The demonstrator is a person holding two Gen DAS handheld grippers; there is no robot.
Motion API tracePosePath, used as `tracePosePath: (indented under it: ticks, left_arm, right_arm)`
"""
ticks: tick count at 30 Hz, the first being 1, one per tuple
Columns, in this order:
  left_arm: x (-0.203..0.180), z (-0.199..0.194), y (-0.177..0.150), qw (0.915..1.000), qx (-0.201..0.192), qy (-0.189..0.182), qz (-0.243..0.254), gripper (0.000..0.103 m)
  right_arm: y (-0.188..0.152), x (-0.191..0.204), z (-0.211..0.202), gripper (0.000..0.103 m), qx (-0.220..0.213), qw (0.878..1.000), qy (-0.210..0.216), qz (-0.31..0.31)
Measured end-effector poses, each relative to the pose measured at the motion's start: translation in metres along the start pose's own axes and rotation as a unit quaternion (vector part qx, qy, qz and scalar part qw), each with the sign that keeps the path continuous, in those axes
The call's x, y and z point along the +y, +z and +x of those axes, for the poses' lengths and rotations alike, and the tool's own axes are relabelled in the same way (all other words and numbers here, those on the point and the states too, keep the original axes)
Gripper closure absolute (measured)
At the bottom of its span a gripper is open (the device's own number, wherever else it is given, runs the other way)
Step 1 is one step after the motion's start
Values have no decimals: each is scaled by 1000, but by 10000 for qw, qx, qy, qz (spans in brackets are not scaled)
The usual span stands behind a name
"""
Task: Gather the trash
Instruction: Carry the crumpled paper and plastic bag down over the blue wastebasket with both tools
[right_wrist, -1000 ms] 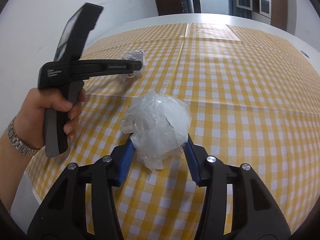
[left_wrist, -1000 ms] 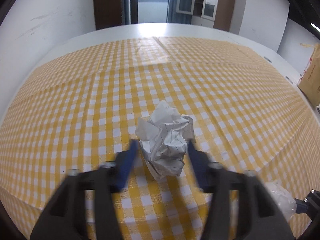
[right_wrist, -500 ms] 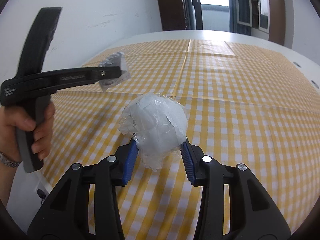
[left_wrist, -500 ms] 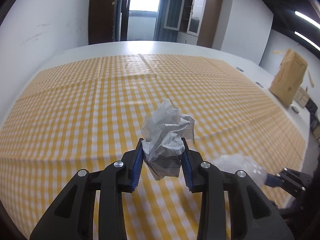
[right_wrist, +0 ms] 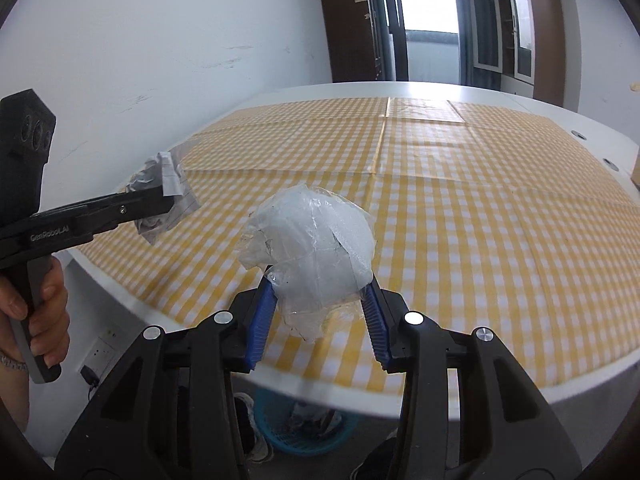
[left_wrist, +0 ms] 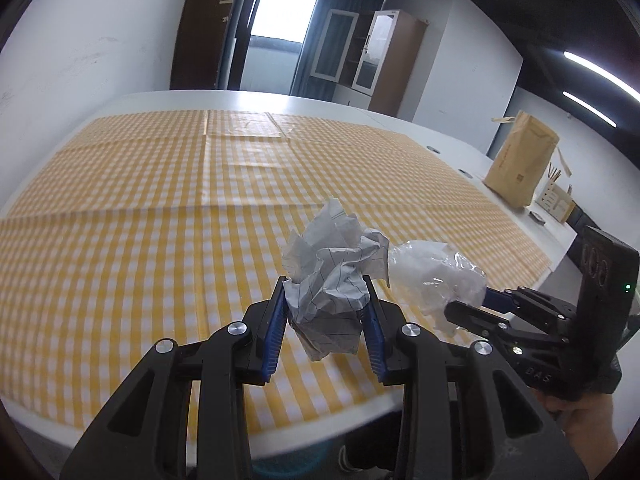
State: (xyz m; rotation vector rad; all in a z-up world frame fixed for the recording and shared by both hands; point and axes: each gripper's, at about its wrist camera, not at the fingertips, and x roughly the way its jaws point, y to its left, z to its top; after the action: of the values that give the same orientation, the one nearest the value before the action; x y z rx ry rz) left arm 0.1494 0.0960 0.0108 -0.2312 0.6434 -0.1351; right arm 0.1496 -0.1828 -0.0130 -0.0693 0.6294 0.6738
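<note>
My left gripper (left_wrist: 325,312) is shut on a crumpled ball of lined paper (left_wrist: 332,276) and holds it in the air above the near edge of the table. My right gripper (right_wrist: 318,312) is shut on a crumpled wad of clear plastic (right_wrist: 312,240), also lifted above the near edge. The plastic wad (left_wrist: 436,276) and right gripper show at the right of the left wrist view. The paper ball (right_wrist: 160,192) and left gripper show at the left of the right wrist view. A blue basket (right_wrist: 298,420) with trash in it stands on the floor under the table edge.
The table carries a yellow-and-white checked cloth (left_wrist: 180,208). A brown paper bag (left_wrist: 520,164) stands at the table's far right, with small items beside it. A white wall runs along the left (right_wrist: 140,60). Shoes lie on the floor by the basket.
Both grippers have risen and pulled back toward the near table edge with their trash. The left closed on the paper ball about a second ago. The floor basket has come into view.
</note>
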Motion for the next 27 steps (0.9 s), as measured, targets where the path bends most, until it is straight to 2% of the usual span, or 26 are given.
tracePosePath:
  ticks: [13, 20, 24, 27]
  left_arm:
    - [-24, -58, -73, 9992, -196, -326, -88, 69]
    - [-32, -68, -114, 9995, -121, -291, -40, 69]
    - [-27, -67, -138, 9989, -25, -454, -132, 69]
    - [-21, -62, -156, 9982, 86, -542, -229, 69]
  right_arm:
    - [-54, 19, -53, 64, -100, 9997, 214, 11]
    - [-85, 28, -74, 64, -105, 9995, 222, -202]
    - [-103, 25, -81, 64, -45, 9994, 348, 38]
    - [-118, 30, -85, 64, 69, 9994, 338, -51]
